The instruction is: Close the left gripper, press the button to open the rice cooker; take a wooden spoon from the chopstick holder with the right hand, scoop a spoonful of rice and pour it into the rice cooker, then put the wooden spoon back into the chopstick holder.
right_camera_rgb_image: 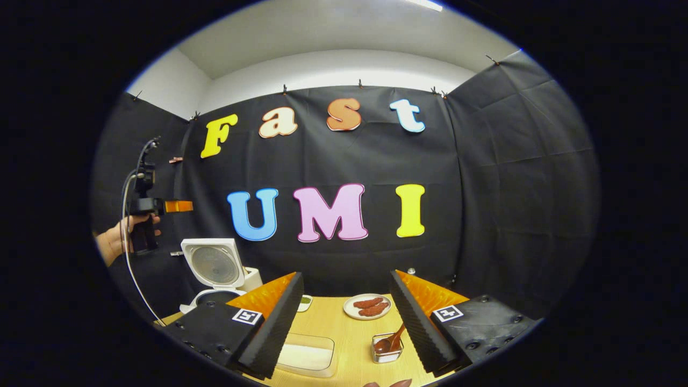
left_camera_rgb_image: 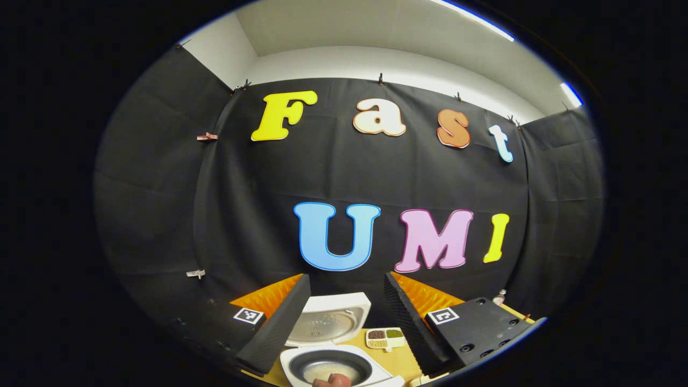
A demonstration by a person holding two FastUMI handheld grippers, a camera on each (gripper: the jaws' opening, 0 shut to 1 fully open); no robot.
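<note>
The white rice cooker [left_camera_rgb_image: 344, 359] stands open below my left gripper [left_camera_rgb_image: 346, 277], its lid [left_camera_rgb_image: 329, 321] raised and the dark inner pot [left_camera_rgb_image: 330, 368] showing. My left gripper is open and holds nothing. In the right gripper view the cooker [right_camera_rgb_image: 215, 269] sits at the table's far left, and a hand holds the left gripper [right_camera_rgb_image: 145, 207] up in the air above it. My right gripper [right_camera_rgb_image: 346, 274] is open over the table, holding nothing. The wooden spoon [right_camera_rgb_image: 396, 337] leans in the small clear chopstick holder [right_camera_rgb_image: 387, 346] by the right finger. A clear box of rice [right_camera_rgb_image: 306, 355] lies by the left finger.
A small divided dish of beans [left_camera_rgb_image: 386, 338] sits right of the cooker on the wooden table [right_camera_rgb_image: 349, 333]. A plate of sausages [right_camera_rgb_image: 368, 306] lies toward the back, with a little green dish [right_camera_rgb_image: 305, 302] to its left. Fingertips of a hand [left_camera_rgb_image: 333, 380] show at the bottom edge.
</note>
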